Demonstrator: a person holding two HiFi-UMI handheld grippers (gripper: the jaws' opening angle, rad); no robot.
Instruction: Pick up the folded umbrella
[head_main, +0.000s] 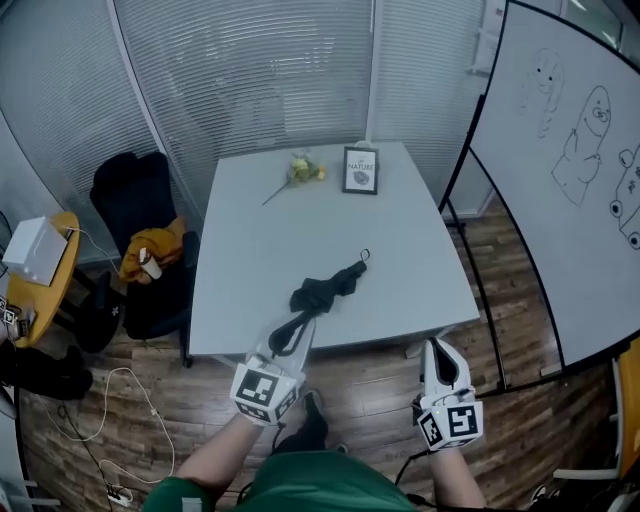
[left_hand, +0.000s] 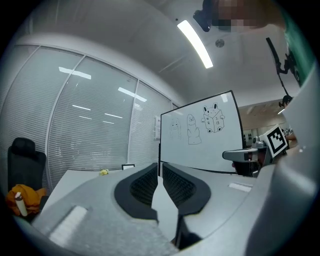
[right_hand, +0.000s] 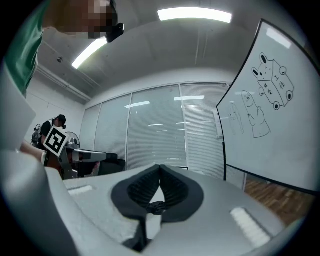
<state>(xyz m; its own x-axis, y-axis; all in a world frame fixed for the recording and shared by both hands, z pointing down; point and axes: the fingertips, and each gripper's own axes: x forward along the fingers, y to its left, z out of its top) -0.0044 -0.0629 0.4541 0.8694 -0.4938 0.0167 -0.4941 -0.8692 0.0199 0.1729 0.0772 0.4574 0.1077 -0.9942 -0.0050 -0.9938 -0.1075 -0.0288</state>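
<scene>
The folded black umbrella (head_main: 328, 288) lies on the grey table (head_main: 400, 260), towards its front edge, with its strap loop trailing to the near side. My left gripper (head_main: 301, 333) sits at that front edge, tips over the strap end, jaws shut with nothing between them. It points level across the table in the left gripper view (left_hand: 160, 169). My right gripper (head_main: 438, 352) hovers just off the table's front right corner, well to the right of the umbrella. Its jaws are shut and empty in the right gripper view (right_hand: 160, 167).
A framed picture (head_main: 360, 170) and a yellow flower (head_main: 303, 170) stand at the table's far edge. A black chair (head_main: 135, 215) with a yellow garment is at the left, beside a round table bearing a white box (head_main: 33, 250). A whiteboard (head_main: 570, 170) stands at the right.
</scene>
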